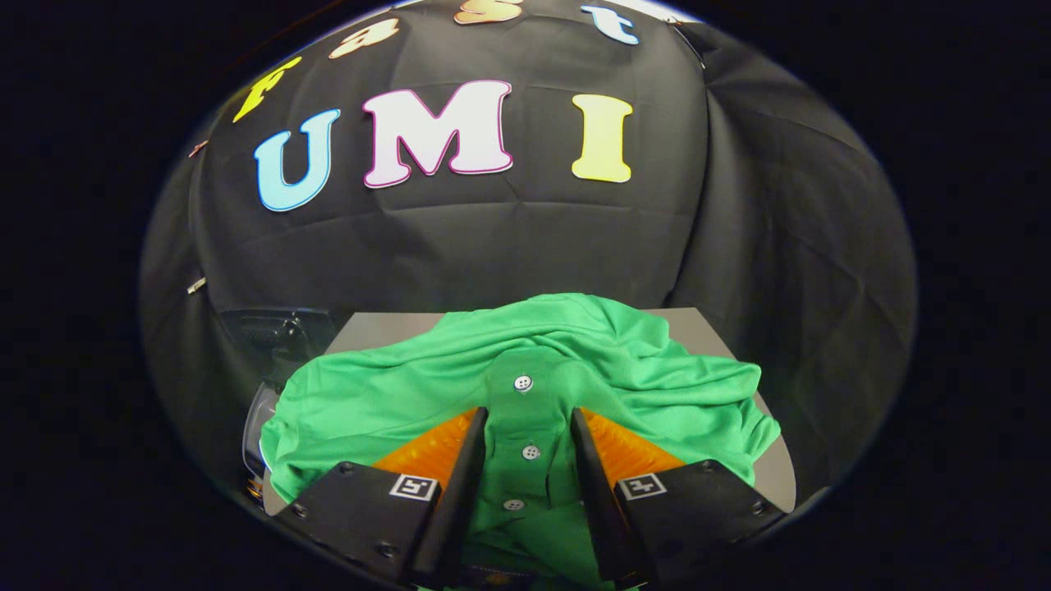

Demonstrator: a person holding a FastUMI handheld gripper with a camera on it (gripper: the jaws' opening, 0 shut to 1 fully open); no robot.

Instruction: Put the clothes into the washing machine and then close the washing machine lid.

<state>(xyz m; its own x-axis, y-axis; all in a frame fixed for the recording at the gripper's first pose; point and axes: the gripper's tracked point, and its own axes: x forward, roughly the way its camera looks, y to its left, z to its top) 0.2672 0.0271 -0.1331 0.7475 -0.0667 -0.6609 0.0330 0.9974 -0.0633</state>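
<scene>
Green shirt [525,386] crumpled on grey table [378,328], gripper [530,423] fingers apart — straddling its 3-button placket

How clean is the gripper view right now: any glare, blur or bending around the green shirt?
Gripper view: the crumpled green polo shirt is sharp, its white buttons crisp; lighting is even, no glare, soft shadows in the folds; fisheye bending curves the flat grey surface under it; the gripper straddles the button placket, jaws apart, not visibly pressing; the dark object beside the shirt is dim.
</scene>
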